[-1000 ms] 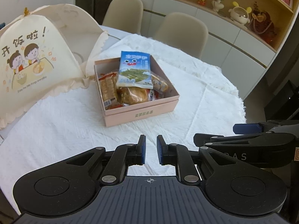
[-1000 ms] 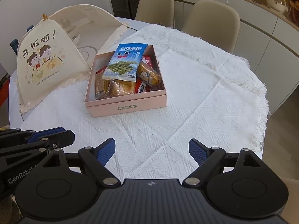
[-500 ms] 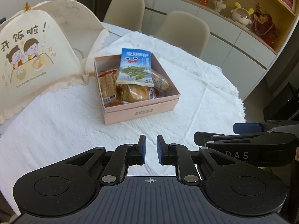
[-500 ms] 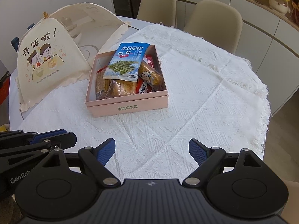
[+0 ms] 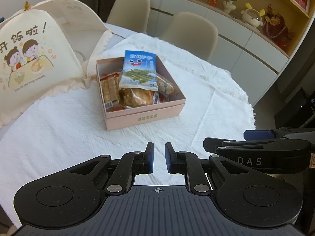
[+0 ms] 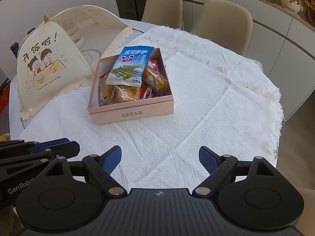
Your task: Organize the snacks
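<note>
A pink box [image 5: 145, 116] [image 6: 133, 115] stands on the white tablecloth, filled with several snack packets. A blue seaweed packet [image 5: 138, 70] [image 6: 129, 66] lies on top of them, leaning on the far wall. Beneath it are orange-brown pastry packs [image 5: 135, 98] [image 6: 126, 95] and a wrapped cake roll [image 6: 155, 78]. My left gripper [image 5: 158, 157] hovers near the table's front edge, well short of the box, shut with nothing between its pads. My right gripper [image 6: 160, 159] hangs beside it, open and empty. Each gripper shows at the edge of the other's view.
A cream fabric food cover [image 5: 29, 59] [image 6: 51, 66] with a cartoon print stands left of the box, touching its far corner. Two beige chairs [image 5: 189, 33] [image 6: 222, 23] are behind the round table. Cabinets and a shelf with ornaments [image 5: 254, 15] line the right wall.
</note>
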{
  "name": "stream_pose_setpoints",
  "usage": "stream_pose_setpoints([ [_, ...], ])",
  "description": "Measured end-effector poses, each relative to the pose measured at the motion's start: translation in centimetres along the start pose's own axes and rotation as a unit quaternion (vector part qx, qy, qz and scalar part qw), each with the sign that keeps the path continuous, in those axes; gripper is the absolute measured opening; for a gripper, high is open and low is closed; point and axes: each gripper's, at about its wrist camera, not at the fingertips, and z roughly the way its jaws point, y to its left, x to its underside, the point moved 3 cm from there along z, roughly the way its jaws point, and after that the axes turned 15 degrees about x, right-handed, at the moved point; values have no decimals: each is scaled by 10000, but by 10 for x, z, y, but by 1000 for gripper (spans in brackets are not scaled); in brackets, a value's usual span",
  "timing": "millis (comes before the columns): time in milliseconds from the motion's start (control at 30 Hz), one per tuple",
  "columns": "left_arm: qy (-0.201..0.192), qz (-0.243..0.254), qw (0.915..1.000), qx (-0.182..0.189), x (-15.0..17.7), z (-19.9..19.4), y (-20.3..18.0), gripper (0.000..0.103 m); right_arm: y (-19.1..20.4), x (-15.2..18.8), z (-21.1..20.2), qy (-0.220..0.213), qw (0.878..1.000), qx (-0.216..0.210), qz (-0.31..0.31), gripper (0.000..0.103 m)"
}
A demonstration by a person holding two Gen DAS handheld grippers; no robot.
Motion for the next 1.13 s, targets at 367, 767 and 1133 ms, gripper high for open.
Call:
stream_pose_setpoints([
  [367, 35, -47, 10000, -26, 1, 2, 1, 17, 1, 2, 0, 27, 10000, -33, -5, 87],
  [767, 44, -38, 10000, -39, 1, 2, 1, 17, 0, 2, 0, 19, 10000, -54, -9, 87],
  [1133, -124, 131, 9997, -165, 2, 0, -2, 16, 0, 2, -3, 3, 10000, -75, 22, 87],
])
